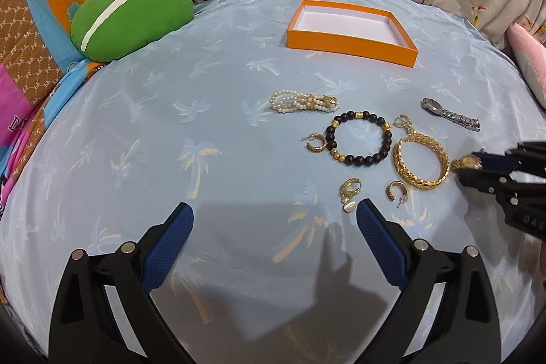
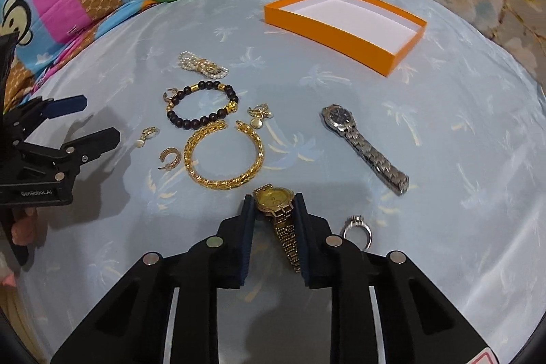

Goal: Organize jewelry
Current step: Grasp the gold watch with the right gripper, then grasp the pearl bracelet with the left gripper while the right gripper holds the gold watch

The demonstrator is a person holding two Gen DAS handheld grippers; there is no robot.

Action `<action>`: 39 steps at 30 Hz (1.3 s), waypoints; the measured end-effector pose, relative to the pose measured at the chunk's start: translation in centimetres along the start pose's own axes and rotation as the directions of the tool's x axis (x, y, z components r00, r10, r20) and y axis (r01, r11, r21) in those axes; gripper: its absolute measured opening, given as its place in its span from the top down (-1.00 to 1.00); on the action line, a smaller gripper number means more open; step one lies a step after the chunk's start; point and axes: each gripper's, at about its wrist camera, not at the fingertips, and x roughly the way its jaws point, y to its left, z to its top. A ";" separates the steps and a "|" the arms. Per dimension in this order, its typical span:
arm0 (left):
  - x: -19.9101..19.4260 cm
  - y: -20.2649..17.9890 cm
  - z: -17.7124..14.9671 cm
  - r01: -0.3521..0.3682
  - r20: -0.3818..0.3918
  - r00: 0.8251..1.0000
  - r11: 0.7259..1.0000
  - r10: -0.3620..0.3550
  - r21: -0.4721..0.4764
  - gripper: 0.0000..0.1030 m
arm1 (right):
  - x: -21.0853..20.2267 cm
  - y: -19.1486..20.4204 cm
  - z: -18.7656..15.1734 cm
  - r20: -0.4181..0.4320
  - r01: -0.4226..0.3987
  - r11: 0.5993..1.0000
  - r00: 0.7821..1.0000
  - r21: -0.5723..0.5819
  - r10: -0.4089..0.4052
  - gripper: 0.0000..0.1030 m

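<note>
While the right gripper (image 2: 272,205) is closed around a gold wristwatch (image 2: 273,197), pinching it at the case where the band begins, the watch lies low on the pale blue palm-print cloth (image 2: 443,132) and does not look lifted yet. Its band trails back between the fingers. Judging from this, the step in hand is picking up the first piece, and the next move would call for raising the watch and carrying it across to the orange box (image 2: 344,34), which sits well beyond the jewelry at the far side of the cloth.

That shallow box has a white floor and holds nothing so far.

Every other piece lies on the cloth on the near side of the box: a pearl bracelet (image 1: 304,102) closest to it, then a black bead bracelet (image 1: 360,137) and a gold braided bangle (image 1: 421,163), with small gold hoop earrings (image 1: 314,143) scattered around them. A silver wristwatch (image 2: 365,147) lies apart, nearer the box's right end, and a silver ring (image 2: 357,226) rests just beside the right gripper.

The left gripper (image 1: 274,224) hangs above bare cloth, jaws spread wide and holding nothing; a pearl drop earring (image 1: 349,194) lies close to one fingertip.
</note>
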 end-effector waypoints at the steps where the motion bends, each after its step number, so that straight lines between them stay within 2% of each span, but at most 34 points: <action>1: 0.0 0.0 0.0 0.002 -0.001 1.000 1.000 -0.002 -0.002 -0.82 | -0.4 0.2 -0.5 0.006 0.014 0.999 1.000 0.043 -0.015 0.59; 8: 0.9 -0.1 0.9 -0.012 -0.008 1.000 1.000 0.012 -0.008 -0.82 | -2.8 0.7 -2.7 0.070 0.093 0.964 0.991 0.249 -0.114 0.59; 12: 1.6 0.5 2.7 -0.038 0.022 0.999 0.999 0.038 0.004 -0.82 | -3.0 0.3 -3.3 0.091 0.059 0.946 0.992 0.319 -0.093 0.59; 17: 3.4 1.2 6.0 -0.050 0.079 0.996 0.997 0.045 0.067 -0.82 | -2.1 0.4 -3.5 0.079 0.049 0.942 0.994 0.331 -0.079 0.59; 23: 6.7 0.8 8.1 0.046 0.064 0.996 0.982 -0.059 0.186 -0.77 | -1.9 0.5 -3.5 0.079 0.050 0.939 0.994 0.339 -0.081 0.59; 25: 7.6 0.3 8.2 0.088 0.040 0.994 0.969 -0.100 0.231 -0.65 | -1.9 0.4 -3.4 0.076 0.050 0.938 0.994 0.342 -0.081 0.59; 27: 8.4 -0.3 8.1 0.115 0.008 0.993 0.959 -0.121 0.260 -0.30 | -1.9 0.5 -3.4 0.074 0.050 0.937 0.994 0.345 -0.080 0.59; 29: 8.6 -0.5 8.0 0.131 0.001 0.991 0.955 -0.136 0.267 -0.17 | -1.9 0.5 -3.4 0.073 0.049 0.936 0.994 0.349 -0.080 0.59; 30: 8.5 -0.6 8.1 0.143 -0.004 0.989 0.952 -0.147 0.271 0.04 | -1.9 0.5 -3.4 0.073 0.049 0.935 0.994 0.350 -0.080 0.59; 32: 8.4 -0.7 7.9 0.165 -0.016 0.986 0.951 -0.167 0.262 0.23 | -1.9 0.5 -3.4 0.072 0.050 0.935 0.994 0.351 -0.081 0.59; 34: 8.2 -0.8 7.6 0.183 -0.022 0.983 0.950 -0.184 0.252 0.52 | -1.8 0.5 -3.3 0.071 0.048 0.934 0.994 0.354 -0.078 0.59; 35: 8.0 -0.9 7.4 0.191 -0.025 0.981 0.950 -0.191 0.246 0.72 | -1.8 0.4 -3.3 0.072 0.047 0.933 0.994 0.356 -0.078 0.59; 36: 7.7 -1.0 7.2 0.197 -0.025 0.980 0.950 -0.197 0.242 0.82 | -1.8 0.4 -3.3 0.072 0.046 0.932 0.994 0.359 -0.077 0.59; 39: 6.7 -1.1 6.7 0.207 -0.012 0.978 0.954 -0.209 0.217 0.84 | -2.0 0.3 -3.2 0.078 0.043 0.931 0.994 0.363 -0.076 0.59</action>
